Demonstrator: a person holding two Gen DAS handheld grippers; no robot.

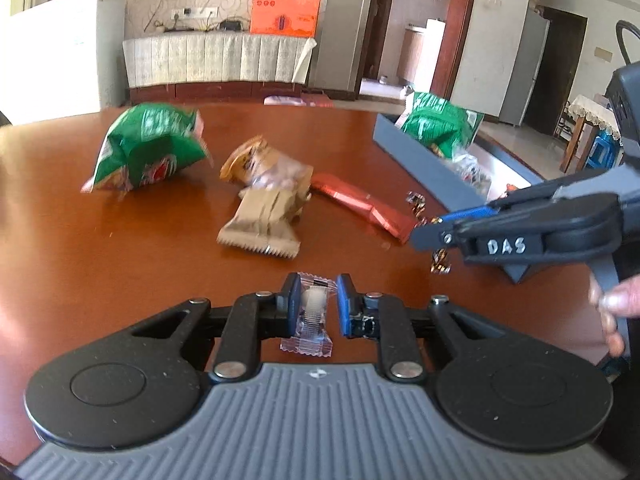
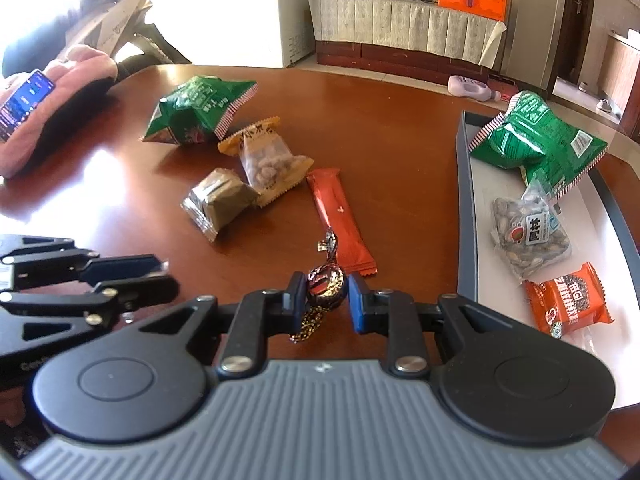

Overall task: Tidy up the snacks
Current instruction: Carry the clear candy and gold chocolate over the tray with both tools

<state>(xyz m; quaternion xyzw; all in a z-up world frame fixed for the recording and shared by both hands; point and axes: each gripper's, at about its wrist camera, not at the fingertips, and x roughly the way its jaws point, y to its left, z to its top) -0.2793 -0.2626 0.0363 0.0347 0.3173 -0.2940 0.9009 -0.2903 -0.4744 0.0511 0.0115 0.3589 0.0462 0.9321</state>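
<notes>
My left gripper [image 1: 317,303] is shut on a small white candy in a clear wrapper [image 1: 310,312], held just above the brown table [image 1: 120,264]. A dark chocolate in a gold twist wrapper [image 2: 326,283] sits clamped in my shut right gripper [image 2: 326,294]. On the table lie a green chip bag [image 2: 200,108], a clear peanut packet [image 2: 268,160], a brown wrapped block [image 2: 220,200] and a red bar [image 2: 340,216]. To the right, a grey tray [image 2: 464,208] holds a second green bag [image 2: 536,136], a seed packet [image 2: 528,236] and an orange packet [image 2: 568,300].
A pink cloth [image 2: 72,76] with a lit phone [image 2: 24,100] on it lies at the table's far left. In the right wrist view my left gripper [image 2: 160,276] shows at the lower left. The table's far edge curves behind the snacks.
</notes>
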